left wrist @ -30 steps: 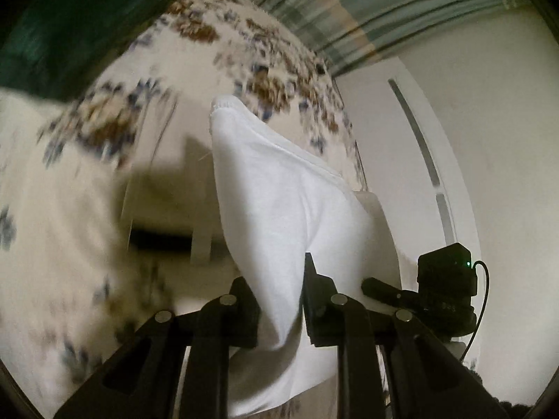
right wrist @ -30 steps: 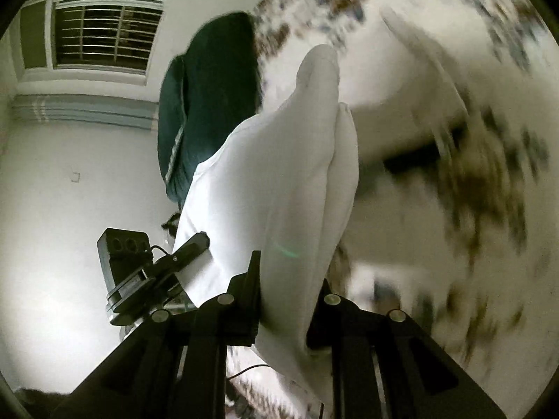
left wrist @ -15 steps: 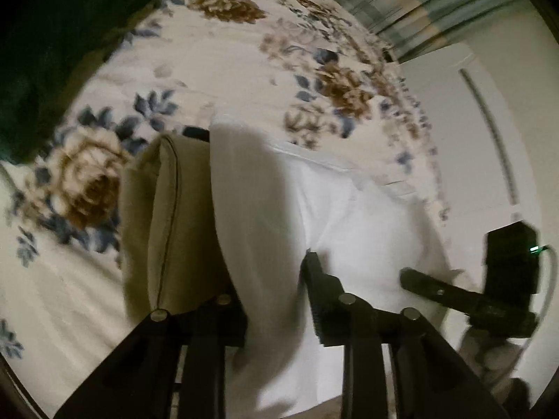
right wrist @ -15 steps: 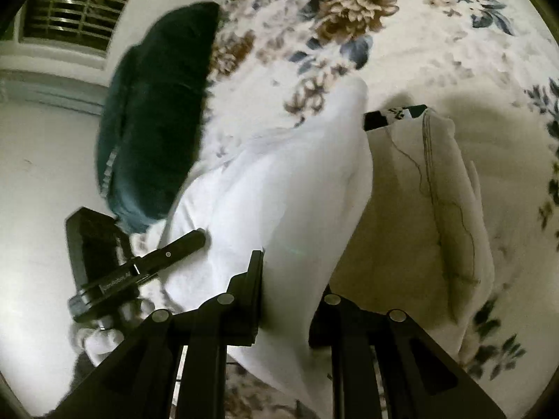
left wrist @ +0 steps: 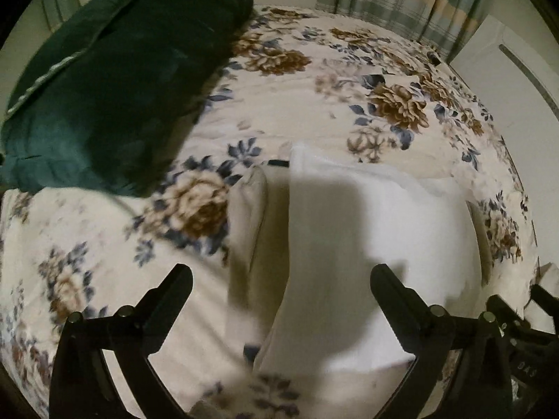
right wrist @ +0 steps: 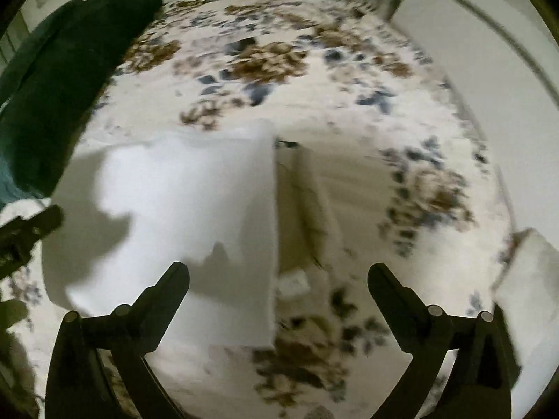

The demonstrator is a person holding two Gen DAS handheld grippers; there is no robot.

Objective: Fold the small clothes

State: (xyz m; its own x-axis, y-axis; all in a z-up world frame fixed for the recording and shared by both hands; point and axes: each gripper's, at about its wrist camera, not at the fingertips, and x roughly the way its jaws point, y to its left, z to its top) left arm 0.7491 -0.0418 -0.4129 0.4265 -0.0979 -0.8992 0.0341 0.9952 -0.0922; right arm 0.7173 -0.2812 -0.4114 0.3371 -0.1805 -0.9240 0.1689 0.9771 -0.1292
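Both claws hang spread wide with nothing between their fingers: the left gripper [left wrist: 279, 276] has the folded white garment [left wrist: 367, 244] lying flat on the floral bedspread [left wrist: 279, 104] just ahead of it and toward its right finger, while the right gripper [right wrist: 277, 272] sees the same cloth ahead and toward its left finger. A beige garment [left wrist: 251, 223] lies partly under the white one's edge, though blur makes how far it runs beneath hard to tell. The fold on the white piece looks just laid down and let go, so the next move likely calls for pinching an edge for another fold or reaching for another garment.
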